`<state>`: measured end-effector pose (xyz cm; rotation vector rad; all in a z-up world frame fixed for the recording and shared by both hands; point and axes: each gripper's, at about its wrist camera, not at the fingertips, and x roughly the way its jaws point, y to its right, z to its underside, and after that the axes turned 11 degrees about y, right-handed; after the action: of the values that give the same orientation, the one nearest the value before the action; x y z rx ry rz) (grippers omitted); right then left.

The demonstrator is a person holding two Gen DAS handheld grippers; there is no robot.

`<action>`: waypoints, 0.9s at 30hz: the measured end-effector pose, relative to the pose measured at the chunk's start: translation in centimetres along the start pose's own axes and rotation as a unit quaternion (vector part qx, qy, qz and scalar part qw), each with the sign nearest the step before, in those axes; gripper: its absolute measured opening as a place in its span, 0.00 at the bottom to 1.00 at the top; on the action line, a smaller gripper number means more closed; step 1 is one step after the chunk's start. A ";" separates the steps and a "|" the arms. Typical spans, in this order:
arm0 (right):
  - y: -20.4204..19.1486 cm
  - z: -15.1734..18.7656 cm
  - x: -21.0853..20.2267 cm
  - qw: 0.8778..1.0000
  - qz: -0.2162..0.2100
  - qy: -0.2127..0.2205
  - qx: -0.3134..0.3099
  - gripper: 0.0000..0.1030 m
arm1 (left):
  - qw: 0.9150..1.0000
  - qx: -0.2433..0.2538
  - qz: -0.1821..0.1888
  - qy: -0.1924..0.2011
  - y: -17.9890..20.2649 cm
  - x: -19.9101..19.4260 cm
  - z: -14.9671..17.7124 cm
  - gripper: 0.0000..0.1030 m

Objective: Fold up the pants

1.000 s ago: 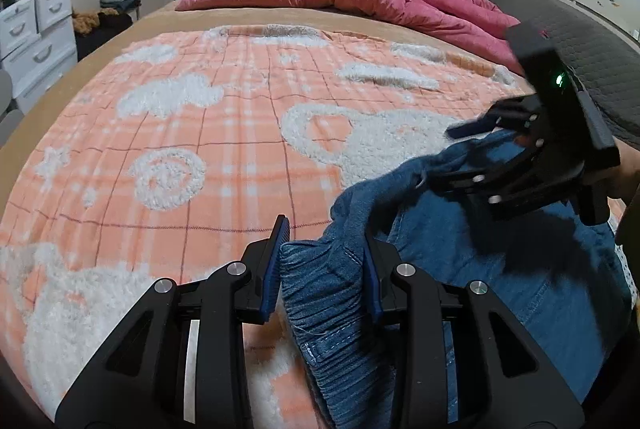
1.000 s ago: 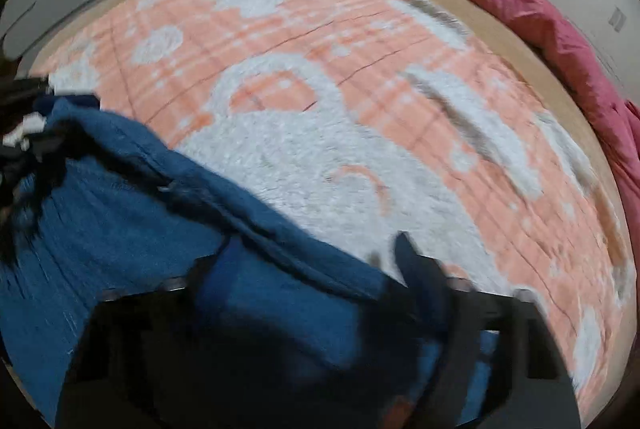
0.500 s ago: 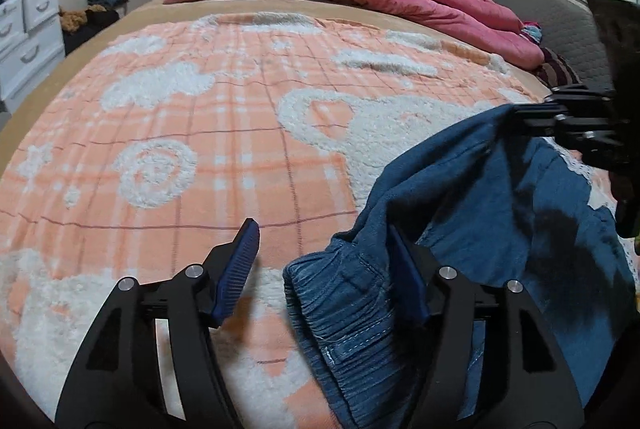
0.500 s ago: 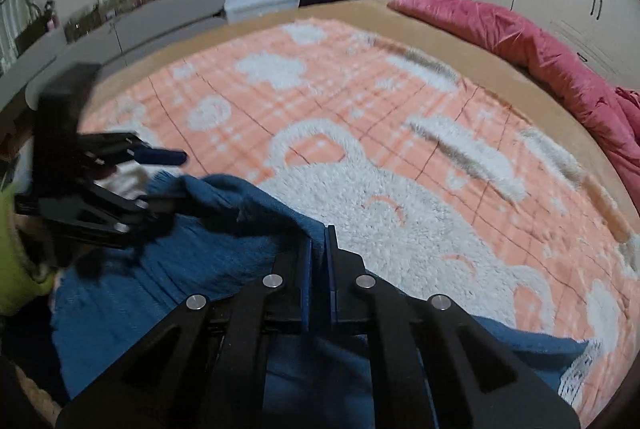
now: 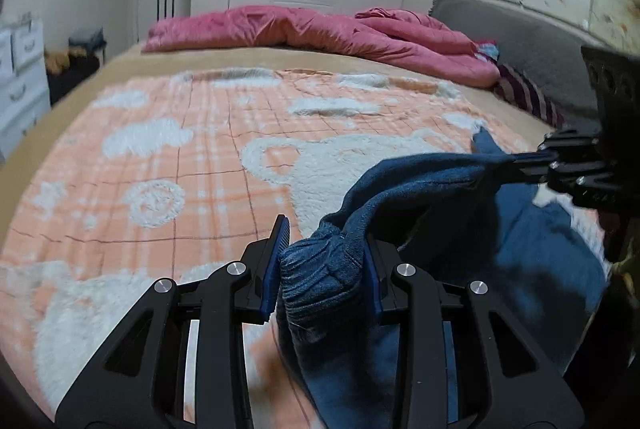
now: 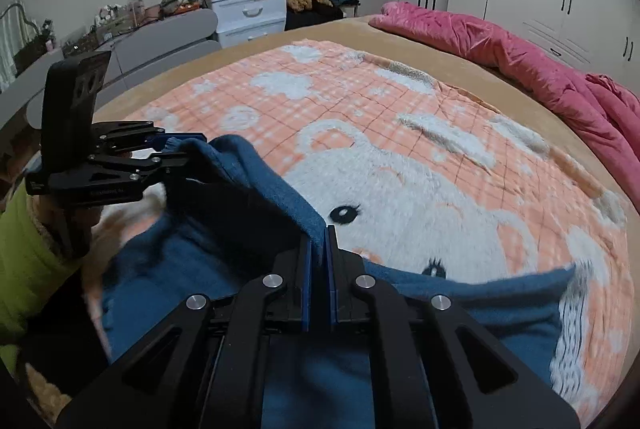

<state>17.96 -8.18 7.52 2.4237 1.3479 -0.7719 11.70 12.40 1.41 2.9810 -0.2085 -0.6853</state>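
Note:
Blue denim pants (image 5: 448,197) lie bunched at the near edge of the bed, with the upper edge lifted between both grippers. My left gripper (image 5: 324,249) has the gathered elastic waistband between its blue pads; its jaws are closing and the pads press on the cloth. It shows in the right wrist view as the left gripper (image 6: 176,149) with the fabric corner in it. My right gripper (image 6: 320,241) is shut on a thin fold of the pants (image 6: 192,261). The left wrist view shows the right gripper (image 5: 516,159) pulling that edge taut.
An orange plaid blanket (image 5: 200,149) with white bears covers the bed. A pink duvet (image 5: 320,29) is heaped along the far side. A grey headboard (image 5: 520,29) stands at the right. White drawers (image 6: 244,5) stand past the bed. A green sleeve (image 6: 24,249) is at the left.
The left jaws spread wide, then closed on the waistband again. The right gripper shut on the pants' edge and rose, lifting the cloth taut between both grippers.

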 end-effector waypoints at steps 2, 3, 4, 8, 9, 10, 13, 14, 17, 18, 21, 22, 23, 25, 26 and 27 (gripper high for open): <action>-0.7 0.7 -1.6 1.000 -0.003 0.007 0.003 0.05 | 1.000 0.006 0.004 0.000 1.1 -1.3 0.6 0.25; -1.3 1.3 -2.6 1.000 -0.005 0.010 0.007 0.05 | 1.000 0.010 0.005 0.004 1.6 -2.1 1.1 0.25; -1.6 1.7 -3.3 1.000 -0.008 0.011 0.010 0.05 | 1.000 0.016 0.005 0.007 2.1 -2.9 1.5 0.25; -3.6 4.3 -6.1 1.000 -0.017 0.015 0.020 0.05 | 0.999 0.033 0.014 0.016 4.2 -6.4 3.4 0.25; -4.0 4.8 -6.6 0.999 -0.018 0.018 0.023 0.05 | 0.999 0.033 0.016 0.014 4.5 -6.9 3.8 0.25; -4.4 5.2 -7.0 0.999 -0.021 0.020 0.028 0.05 | 0.999 0.036 0.017 0.010 4.8 -7.3 4.1 0.25; -5.7 6.8 -8.2 0.999 -0.021 0.020 0.035 0.05 | 0.999 0.047 0.019 0.002 5.6 -8.6 5.0 0.25; -6.2 7.3 -8.4 0.999 -0.022 0.020 0.035 0.05 | 0.998 0.051 0.020 -0.007 5.9 -8.8 5.4 0.25; -7.3 9.1 -8.7 0.999 -0.026 0.011 0.044 0.05 | 0.997 0.064 0.012 -0.030 6.5 -9.1 6.6 0.25; -7.6 9.6 -8.7 0.998 -0.028 0.007 0.046 0.05 | 0.997 0.070 0.008 -0.034 6.7 -9.3 6.8 0.25; -8.9 11.6 -8.1 0.999 -0.027 -0.013 0.042 0.05 | 0.995 0.081 0.001 -0.055 7.3 -9.6 7.8 0.27; -9.3 12.4 -7.8 0.998 -0.028 -0.022 0.044 0.05 | 0.995 0.081 0.000 -0.061 7.2 -9.4 8.0 0.28; -9.6 13.0 -7.4 0.998 -0.030 -0.028 0.047 0.05 | 0.994 0.078 -0.005 -0.071 7.1 -9.2 8.4 0.30; -10.0 14.0 -6.6 0.997 -0.036 -0.040 0.054 0.09 | 0.994 0.070 -0.010 -0.081 6.8 -9.1 8.7 0.32; -10.4 14.5 -6.3 0.997 -0.036 -0.044 0.055 0.09 | 0.994 0.066 -0.013 -0.081 6.6 -9.2 8.7 0.37; -10.7 14.7 -6.2 0.997 -0.035 -0.046 0.053 0.11 | 0.995 0.059 -0.020 -0.083 6.4 -9.5 8.8 0.50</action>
<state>1.58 -13.67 -0.81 2.3989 1.3967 -0.9836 -1.32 7.10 -1.72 3.0470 -0.2081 -0.9588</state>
